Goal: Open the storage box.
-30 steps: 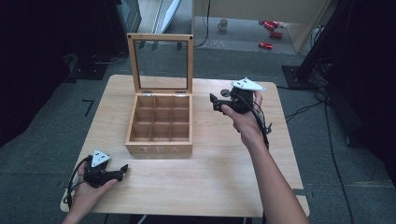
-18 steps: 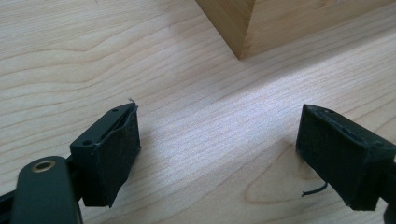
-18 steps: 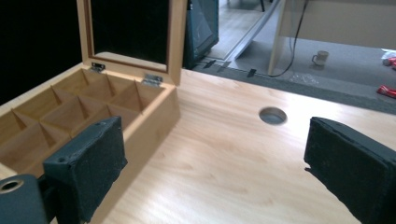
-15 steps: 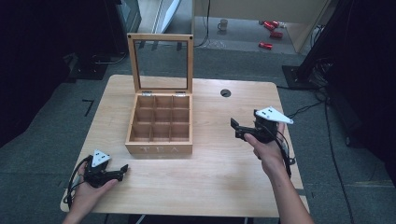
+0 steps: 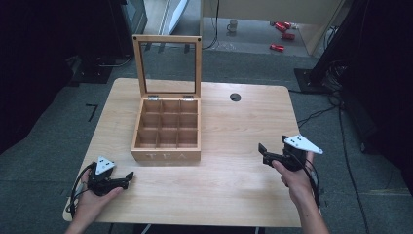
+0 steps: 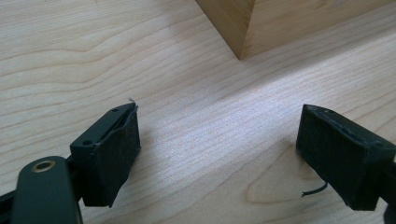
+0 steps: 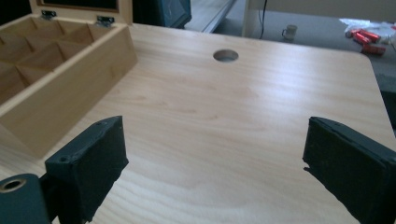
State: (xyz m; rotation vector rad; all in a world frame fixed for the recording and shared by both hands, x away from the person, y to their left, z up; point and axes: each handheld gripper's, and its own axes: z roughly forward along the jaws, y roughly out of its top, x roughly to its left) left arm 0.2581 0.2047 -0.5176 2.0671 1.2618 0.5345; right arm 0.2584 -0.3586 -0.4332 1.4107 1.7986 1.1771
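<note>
1. Nearest the camera, a person's left hand [image 5: 90,197] rests on the near left corner of a pale wooden table [image 5: 234,195], holding the left gripper [image 5: 127,176] low against the tabletop, its jaws pointing toward the table's middle.
2. Seen from the left gripper view, the left gripper [image 6: 219,154] has its two black padded jaws spread wide with nothing but bare wood grain between them; a corner of the wooden box [image 6: 243,28] stands just ahead of them, apart from both pads.
3. On the other side, the person's right hand [image 5: 294,178] holds the right gripper [image 5: 263,153] above the table's right side, with a grey three-cornered plate [image 5: 303,144] on top and a cable trailing back along the forearm.
4. In the right gripper view, the right gripper [image 7: 215,172] is also spread wide and holds nothing; the box [image 7: 56,93] lies ahead and to the left of its left jaw, not touching it.
5. Between and beyond the two grippers sits the box [image 5: 166,139], marked TEA on its front face, divided into nine square compartments in three rows of three.
6. Its glass-paned lid [image 5: 168,66] stands upright on two hinges at the far edge.
7. Farther ahead of the right gripper, a round cable hole [image 5: 235,97] is cut in the tabletop.
8. Beyond the table, on the floor, are a mug [image 5: 233,25] and some red items [image 5: 282,34].
</note>
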